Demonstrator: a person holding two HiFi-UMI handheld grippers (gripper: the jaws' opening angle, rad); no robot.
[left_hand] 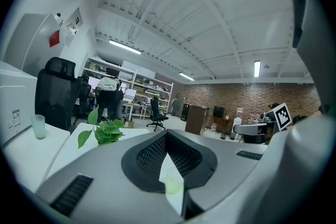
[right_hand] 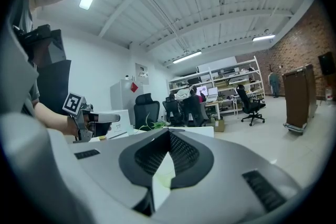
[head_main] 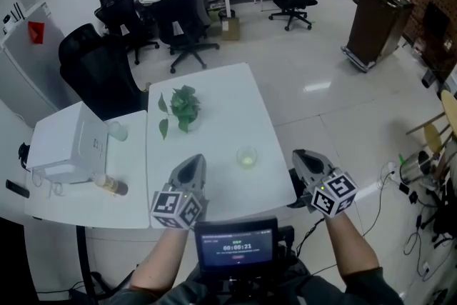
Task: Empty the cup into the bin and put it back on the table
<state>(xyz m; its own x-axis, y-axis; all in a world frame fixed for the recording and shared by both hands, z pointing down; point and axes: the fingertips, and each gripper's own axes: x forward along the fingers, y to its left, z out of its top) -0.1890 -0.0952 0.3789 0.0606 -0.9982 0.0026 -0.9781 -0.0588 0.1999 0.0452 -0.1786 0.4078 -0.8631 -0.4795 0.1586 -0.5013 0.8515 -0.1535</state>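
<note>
A clear cup (head_main: 247,157) with a little yellow-green content stands upright near the front edge of the white table (head_main: 214,93). My left gripper (head_main: 196,159) hovers over the table just left of the cup, jaws shut and empty. Just past the table's right edge, my right gripper (head_main: 298,153) hangs level with the cup, also shut on nothing. In the left gripper view the cup (left_hand: 174,184) shows through the slot below the closed tips of the left gripper (left_hand: 167,132). The right gripper view shows a greenish patch of the cup (right_hand: 165,180) under the right gripper (right_hand: 169,132).
A potted green plant (head_main: 182,107) sits mid-table. On the adjoining left table are a white box (head_main: 68,143), a small cup (head_main: 118,131) and a lying bottle (head_main: 111,186). A black office chair (head_main: 96,71) stands behind. A screen device (head_main: 237,246) is at my chest.
</note>
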